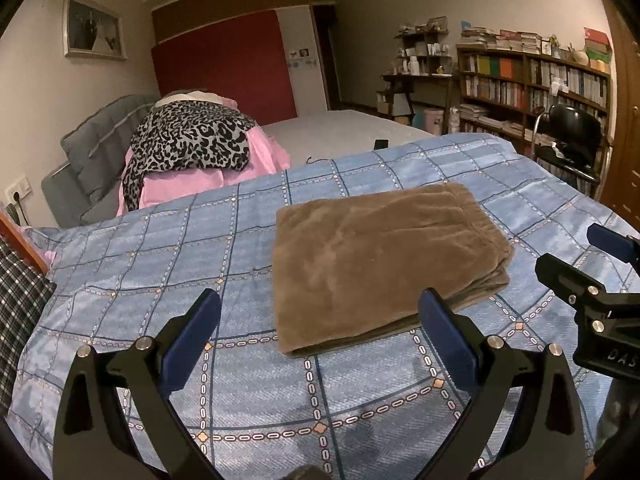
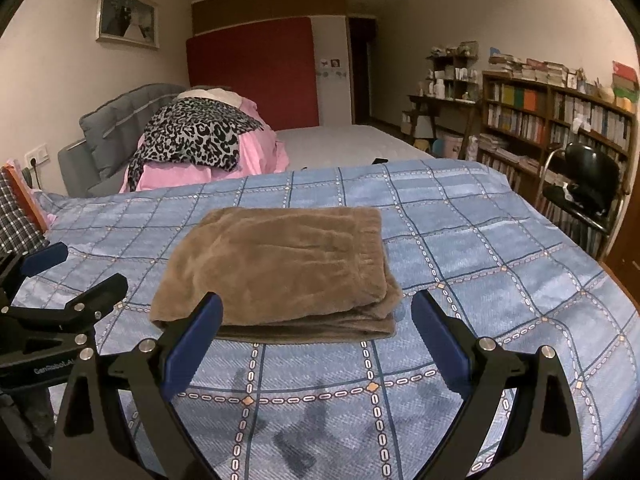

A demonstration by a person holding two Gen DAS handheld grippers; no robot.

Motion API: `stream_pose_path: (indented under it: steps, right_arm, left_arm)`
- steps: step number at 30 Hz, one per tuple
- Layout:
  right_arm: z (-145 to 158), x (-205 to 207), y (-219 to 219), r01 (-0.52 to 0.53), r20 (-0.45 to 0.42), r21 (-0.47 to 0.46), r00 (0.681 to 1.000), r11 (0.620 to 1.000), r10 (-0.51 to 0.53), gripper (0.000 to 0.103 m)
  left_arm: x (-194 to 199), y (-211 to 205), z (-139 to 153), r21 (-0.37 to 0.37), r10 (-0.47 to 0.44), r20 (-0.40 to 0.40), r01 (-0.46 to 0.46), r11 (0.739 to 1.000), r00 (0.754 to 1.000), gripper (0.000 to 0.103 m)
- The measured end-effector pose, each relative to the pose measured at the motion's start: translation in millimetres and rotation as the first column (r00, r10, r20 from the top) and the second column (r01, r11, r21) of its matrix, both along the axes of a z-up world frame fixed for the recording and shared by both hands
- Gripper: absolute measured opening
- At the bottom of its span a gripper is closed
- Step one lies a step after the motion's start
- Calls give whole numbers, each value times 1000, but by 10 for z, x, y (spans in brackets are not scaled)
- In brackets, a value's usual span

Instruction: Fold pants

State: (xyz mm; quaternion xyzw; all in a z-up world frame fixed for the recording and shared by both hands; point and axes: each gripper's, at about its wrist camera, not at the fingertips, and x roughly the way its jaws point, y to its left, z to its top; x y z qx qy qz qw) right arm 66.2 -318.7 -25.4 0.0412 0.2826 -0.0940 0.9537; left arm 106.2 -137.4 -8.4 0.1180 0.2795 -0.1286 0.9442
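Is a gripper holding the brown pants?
No, both the left gripper and right gripper are open, off the folded pants.

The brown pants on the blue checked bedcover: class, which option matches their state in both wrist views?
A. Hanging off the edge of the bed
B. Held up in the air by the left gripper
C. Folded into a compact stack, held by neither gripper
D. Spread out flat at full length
C: the brown pants lie folded in layers on the blue checked bedcover, with the left gripper and right gripper both open and empty.

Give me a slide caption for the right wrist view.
Folded brown pants lie on the blue plaid quilt beyond the open right gripper.
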Motion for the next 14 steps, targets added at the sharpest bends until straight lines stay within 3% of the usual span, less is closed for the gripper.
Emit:
stream_pose_path:
  steps: [14]
  right_arm:
    - [-62, 8, -72, 14, -15, 5, 1000, 1000, -14, 94]
  left_arm:
    - [124, 43, -87, -6, 37, -58, -37, 999, 998, 100]
